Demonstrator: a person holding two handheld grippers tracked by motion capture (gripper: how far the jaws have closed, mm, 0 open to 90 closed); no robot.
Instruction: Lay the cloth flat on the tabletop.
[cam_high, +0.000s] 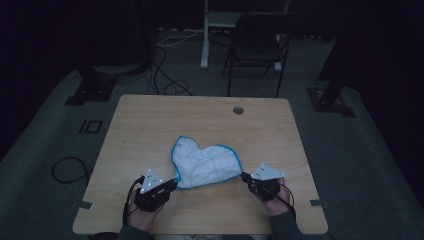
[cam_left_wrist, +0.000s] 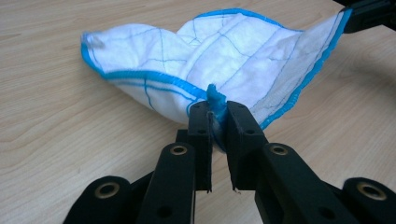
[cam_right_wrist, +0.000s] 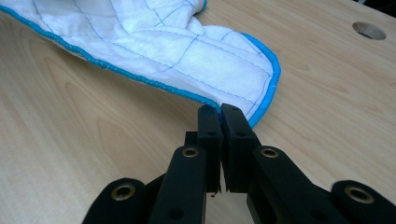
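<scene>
No readable text, label, brand, number or sign in any view. Quilted cloth (cam_left_wrist: 224, 56): white with blue stitched grid and blue binding, no tag or print visible. Wooden surface (cam_high: 150, 125): bare grain, no markings. Grey plates on top of left gripper (cam_high: 176, 182) and right gripper (cam_high: 244, 176): small pale dots, too small to read as characters.
</scene>
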